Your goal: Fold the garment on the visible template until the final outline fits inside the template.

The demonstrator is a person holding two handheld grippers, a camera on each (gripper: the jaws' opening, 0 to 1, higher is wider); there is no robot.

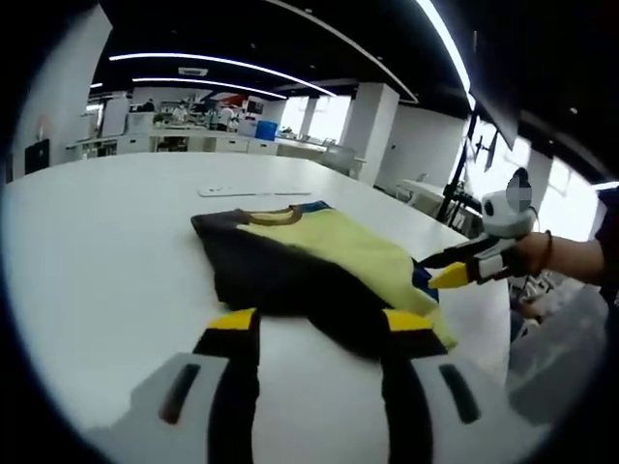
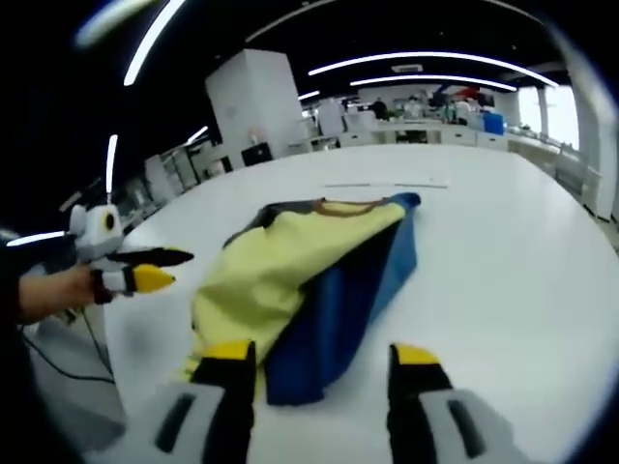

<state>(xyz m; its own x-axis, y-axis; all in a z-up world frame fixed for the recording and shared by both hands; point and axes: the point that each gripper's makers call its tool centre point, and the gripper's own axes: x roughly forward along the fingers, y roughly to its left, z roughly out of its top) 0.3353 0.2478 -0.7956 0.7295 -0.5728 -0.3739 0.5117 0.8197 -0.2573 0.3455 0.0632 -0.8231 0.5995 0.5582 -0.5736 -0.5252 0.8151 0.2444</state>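
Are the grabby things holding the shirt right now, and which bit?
No. Both are open and hold nothing. The left hand-held gripper hovers by the garment at its dark edge; the right hand-held gripper by its blue edge.

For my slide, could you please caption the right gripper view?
Open right hand-held gripper faces a partly folded yellow-and-blue garment on a white table.

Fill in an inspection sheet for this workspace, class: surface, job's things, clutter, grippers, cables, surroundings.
Surface: white table, wide and bare around the work.
Job's things: garment, yellow, blue and dark, lying partly folded and rumpled; template outline cannot be made out.
Clutter: a thin white strip beyond the garment.
Grippers: left gripper open at the garment's near edge; right gripper open over the blue hem.
Cables: a dark cable off the table edge.
Surroundings: open office, ceiling light strips, distant desks.
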